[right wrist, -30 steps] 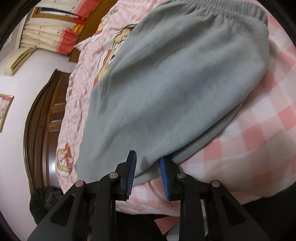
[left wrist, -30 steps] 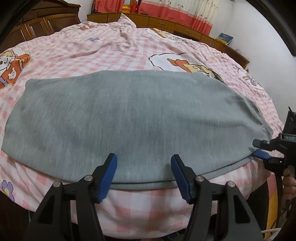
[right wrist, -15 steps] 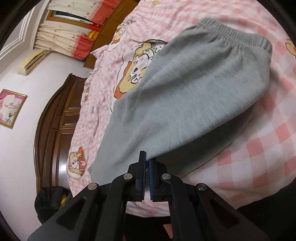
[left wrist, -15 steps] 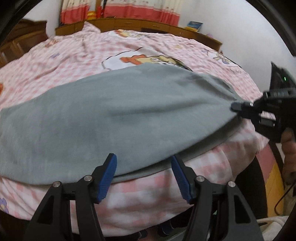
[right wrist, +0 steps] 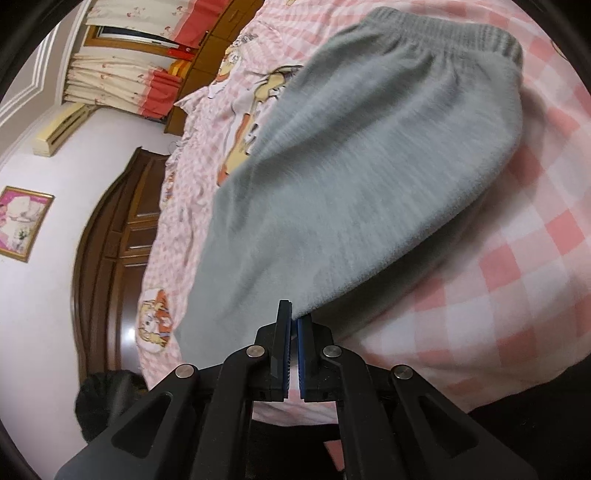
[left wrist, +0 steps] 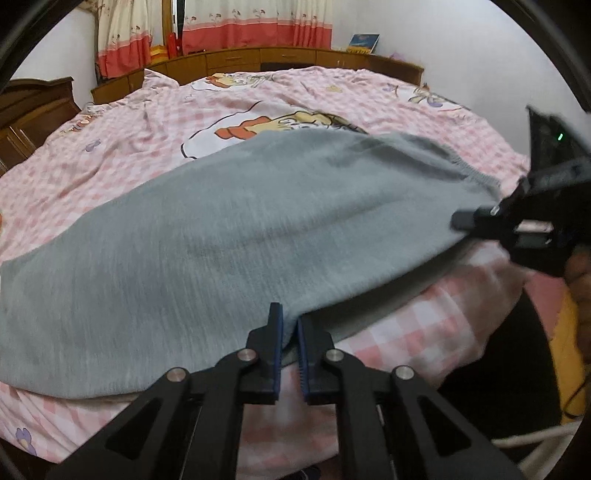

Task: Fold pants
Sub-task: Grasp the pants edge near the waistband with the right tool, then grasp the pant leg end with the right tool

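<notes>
Fabric fills the narrow gap between the blue pads (left wrist: 276,345) of the left gripper (left wrist: 290,321): its two fingers are pressed together on the near edge of the grey pants (left wrist: 236,229), and the cloth rises from the bed just ahead of the tips. Beyond the tips the pants stretch away across the bed, one end running off to the left of the fingers, the other reaching to their right. There the right gripper (left wrist: 458,221) shows at the picture's edge, its black tips clamped on the same raised edge of cloth. A hand (left wrist: 580,269) holds it from below.

In the right wrist view, the right gripper (right wrist: 294,314) has its own pads (right wrist: 284,354) nearly touching, with a thin fold of the pants (right wrist: 369,184) pinched between the tips. From there the grey cloth spreads upward and away from the fingers to the ribbed waistband (right wrist: 443,27) at the far end. A shadowed gap lies under the lifted edge, to the right of the tips.

Below and around the pants lies a pink checked bedsheet (left wrist: 129,122) with cartoon prints. Farther out stand a dark wooden wardrobe (right wrist: 114,258), red-and-cream curtains (left wrist: 255,22) and a framed picture (right wrist: 22,221) on the wall.
</notes>
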Motion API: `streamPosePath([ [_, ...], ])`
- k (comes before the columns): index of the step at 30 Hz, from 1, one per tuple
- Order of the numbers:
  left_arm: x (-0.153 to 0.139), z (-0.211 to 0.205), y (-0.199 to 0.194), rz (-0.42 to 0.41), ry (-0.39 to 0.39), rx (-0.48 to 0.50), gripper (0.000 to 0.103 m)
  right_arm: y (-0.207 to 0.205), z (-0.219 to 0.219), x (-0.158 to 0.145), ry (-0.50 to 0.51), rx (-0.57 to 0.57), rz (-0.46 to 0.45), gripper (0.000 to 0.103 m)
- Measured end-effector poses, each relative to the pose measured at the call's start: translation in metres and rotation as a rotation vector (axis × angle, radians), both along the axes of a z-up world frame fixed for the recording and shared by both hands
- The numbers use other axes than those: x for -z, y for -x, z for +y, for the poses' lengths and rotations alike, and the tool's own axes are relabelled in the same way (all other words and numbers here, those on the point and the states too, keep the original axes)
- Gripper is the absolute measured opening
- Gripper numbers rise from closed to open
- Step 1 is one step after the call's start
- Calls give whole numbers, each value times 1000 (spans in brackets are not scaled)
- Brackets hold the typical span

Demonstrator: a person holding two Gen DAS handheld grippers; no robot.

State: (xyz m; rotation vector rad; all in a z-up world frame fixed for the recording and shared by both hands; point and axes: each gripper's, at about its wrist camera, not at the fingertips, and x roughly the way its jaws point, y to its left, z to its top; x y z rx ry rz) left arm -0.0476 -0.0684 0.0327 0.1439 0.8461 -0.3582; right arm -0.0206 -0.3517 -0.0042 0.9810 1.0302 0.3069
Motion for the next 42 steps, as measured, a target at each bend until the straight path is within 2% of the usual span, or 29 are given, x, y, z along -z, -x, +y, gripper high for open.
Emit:
streamPosePath([
  [4, 0, 2, 6, 10, -3, 18, 7, 4, 2, 10, 39, -10, 15, 3],
  [8, 11, -1, 3, 45, -14, 20, 8, 4, 6, 18, 123, -19, 35, 3],
  [10, 8, 2, 3, 53, 5, 9, 15, 4, 6, 17, 152, -28, 36, 4],
  [11, 5, 6, 4, 61, 9, -9, 28, 5, 6, 15, 173, -38, 36, 4],
  [12, 1, 10, 6, 60, 9, -37, 46, 7, 8, 10, 201, -47, 34, 4],
  [14, -8, 24, 11, 31, 33, -87, 64, 12, 12, -4, 273, -59, 14, 5],
  [16, -18, 43, 14, 8, 81, -129, 64, 18, 17, -21, 361, -68, -42, 8],
  [18, -24, 60, 11, -6, 108, -166, 65, 23, 24, -38, 437, -75, -114, 14],
  [22, -25, 98, -3, -26, 117, -263, 65, 14, 48, -56, 521, -111, -196, 23],
  [28, -14, 140, -18, 0, 159, -330, 65, -16, 99, -45, 526, -203, -132, 24],
  [33, -1, 170, -25, 16, 143, -381, 65, -30, 142, -28, 604, -302, -101, 24],
  [37, 9, 204, -24, 22, 195, -437, 65, -38, 153, -11, 662, -305, -66, 24],
  [40, 7, 224, -18, 12, 276, -449, 65, -38, 163, -18, 724, -308, -49, 25],
  [42, 3, 235, -13, 4, 295, -472, 65, -35, 181, -30, 790, -356, -92, 25],
])
